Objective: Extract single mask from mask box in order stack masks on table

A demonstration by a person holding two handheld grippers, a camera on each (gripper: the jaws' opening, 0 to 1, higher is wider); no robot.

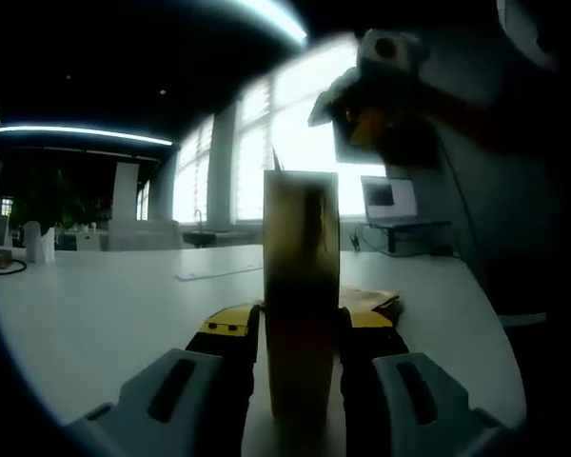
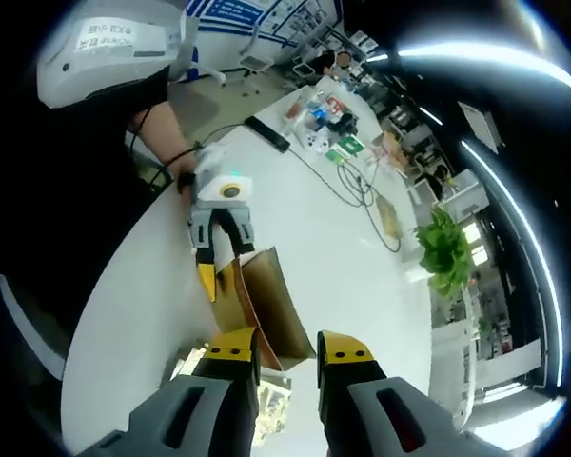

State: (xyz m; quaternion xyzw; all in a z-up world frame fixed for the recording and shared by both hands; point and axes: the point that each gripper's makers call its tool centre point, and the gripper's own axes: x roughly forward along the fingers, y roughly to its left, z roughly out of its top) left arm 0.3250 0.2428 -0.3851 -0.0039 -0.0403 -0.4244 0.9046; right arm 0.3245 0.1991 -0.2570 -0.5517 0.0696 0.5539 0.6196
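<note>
A brown cardboard mask box (image 1: 302, 295) stands upright on the white table (image 1: 105, 305), and my left gripper (image 1: 300, 333) is shut on its sides. From above, the same box (image 2: 271, 309) shows an open flap, with the left gripper (image 2: 224, 262) clamped on its near end. My right gripper (image 2: 290, 357) hovers over the box, its yellow-tipped jaws open with nothing between them. It hangs high above the box as the right gripper (image 1: 366, 114) in the left gripper view. A pale, shiny heap (image 2: 266, 398) lies beside the box, too blurred to identify.
A person in dark clothes (image 2: 95, 181) stands at the table's edge. A cable (image 2: 338, 181) runs to several small items (image 2: 324, 129) at the far end. A potted plant (image 2: 444, 249) stands beyond. A laptop (image 1: 390, 200) and a flat sheet (image 1: 219, 271) lie further back.
</note>
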